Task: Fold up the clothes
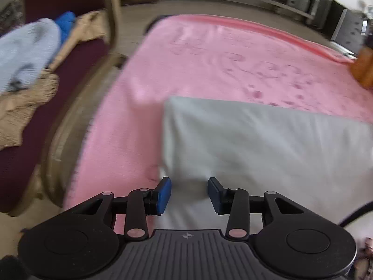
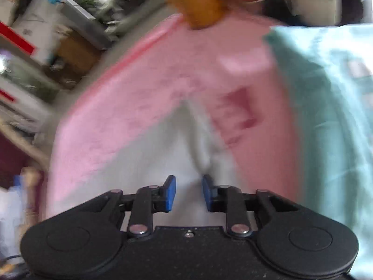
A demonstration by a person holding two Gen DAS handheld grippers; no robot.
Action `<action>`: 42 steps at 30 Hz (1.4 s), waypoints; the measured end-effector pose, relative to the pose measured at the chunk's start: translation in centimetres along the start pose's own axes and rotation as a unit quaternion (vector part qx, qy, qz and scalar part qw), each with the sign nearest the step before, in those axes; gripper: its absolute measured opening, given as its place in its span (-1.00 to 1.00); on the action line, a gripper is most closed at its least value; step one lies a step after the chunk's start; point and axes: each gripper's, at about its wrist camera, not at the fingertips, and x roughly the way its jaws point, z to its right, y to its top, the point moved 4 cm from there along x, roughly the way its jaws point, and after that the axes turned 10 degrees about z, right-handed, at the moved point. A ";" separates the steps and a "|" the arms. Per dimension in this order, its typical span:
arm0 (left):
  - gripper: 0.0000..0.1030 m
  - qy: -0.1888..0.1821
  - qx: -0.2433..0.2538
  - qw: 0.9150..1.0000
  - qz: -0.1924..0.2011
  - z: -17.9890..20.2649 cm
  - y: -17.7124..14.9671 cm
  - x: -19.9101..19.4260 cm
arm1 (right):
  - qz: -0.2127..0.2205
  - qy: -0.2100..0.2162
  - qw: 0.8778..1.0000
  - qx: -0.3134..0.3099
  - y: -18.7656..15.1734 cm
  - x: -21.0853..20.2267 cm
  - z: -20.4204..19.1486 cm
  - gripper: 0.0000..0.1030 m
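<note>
A pale grey-white garment (image 1: 256, 144) lies flat on a pink blanket (image 1: 198, 58). In the left wrist view its near-left corner sits just ahead of my left gripper (image 1: 190, 193). That gripper hovers open, and the cloth shows through the gap between its blue pads. In the blurred right wrist view the same white garment (image 2: 163, 154) rises in a narrow ridge towards my right gripper (image 2: 188, 192). The blue pads there stand a little apart with white cloth showing between them. I cannot see the pads pressing on it.
A dark red chair (image 1: 77, 53) at the left holds a pile of light blue, blue and beige clothes (image 1: 28, 53). A teal cloth (image 2: 326, 116) lies at the right on the blanket. An orange object (image 2: 200, 2) sits at the blanket's far edge. Shelves stand beyond.
</note>
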 end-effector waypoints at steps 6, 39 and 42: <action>-0.34 0.031 -0.022 0.999 0.039 -1.7 0.6 -1.4 | 0.088 -0.100 0.991 -0.013 1.4 -2.1 1.6 -0.86; -0.56 0.101 -0.144 0.979 0.100 -5.0 6.2 3.2 | 0.127 0.040 0.967 0.217 5.8 1.8 3.4 -0.46; -0.37 0.084 -0.132 0.979 0.129 -5.0 5.8 -0.8 | 0.143 0.079 0.964 0.209 5.5 -1.9 1.7 -0.46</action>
